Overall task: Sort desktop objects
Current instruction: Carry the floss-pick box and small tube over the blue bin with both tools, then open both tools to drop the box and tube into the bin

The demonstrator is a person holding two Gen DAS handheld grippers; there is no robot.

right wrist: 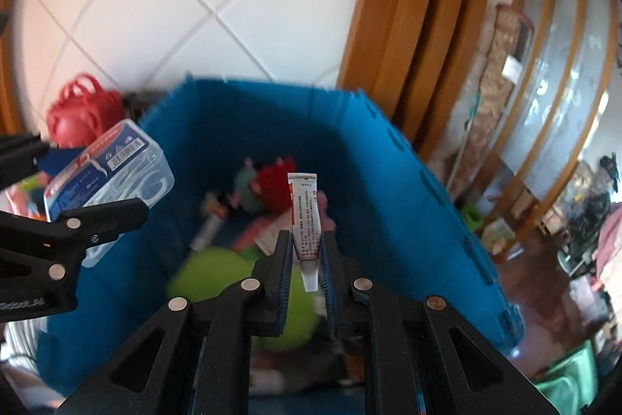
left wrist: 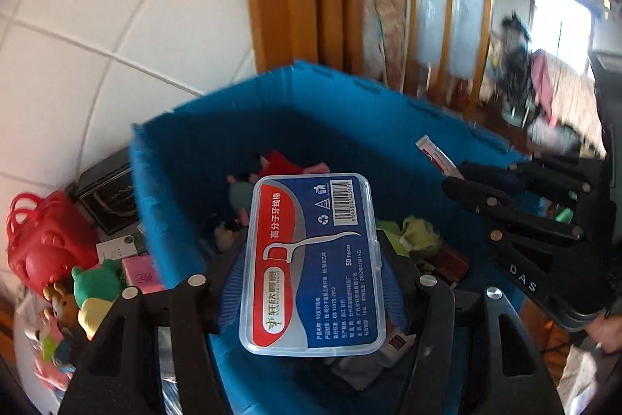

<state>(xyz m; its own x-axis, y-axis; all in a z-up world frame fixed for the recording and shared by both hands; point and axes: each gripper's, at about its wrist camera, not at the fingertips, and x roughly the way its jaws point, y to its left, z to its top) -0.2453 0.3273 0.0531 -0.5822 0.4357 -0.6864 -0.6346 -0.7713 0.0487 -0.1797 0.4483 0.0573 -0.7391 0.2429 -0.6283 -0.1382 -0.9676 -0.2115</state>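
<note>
Two items are mid-delivery here, both held over the blue bin (left wrist: 241, 111), so the sort looks maybe halfway along. The bin already has a jumble in it: something red, a green ball-like thing, some pinkish bits, too blurry to name properly. Left of the bin there's a pile not yet sorted, including a red basket (left wrist: 42, 236) and small animal toys (left wrist: 93, 294). The left gripper (left wrist: 311, 282) is clamped on the floss pick box (left wrist: 311, 263), which sits flat between its fingers, just above the bin's near wall. The right gripper (right wrist: 307, 259) is nearly closed, pinching a small white tube (right wrist: 305, 216) that sticks up over the bin's middle. Looks like both just need letting go.
</note>
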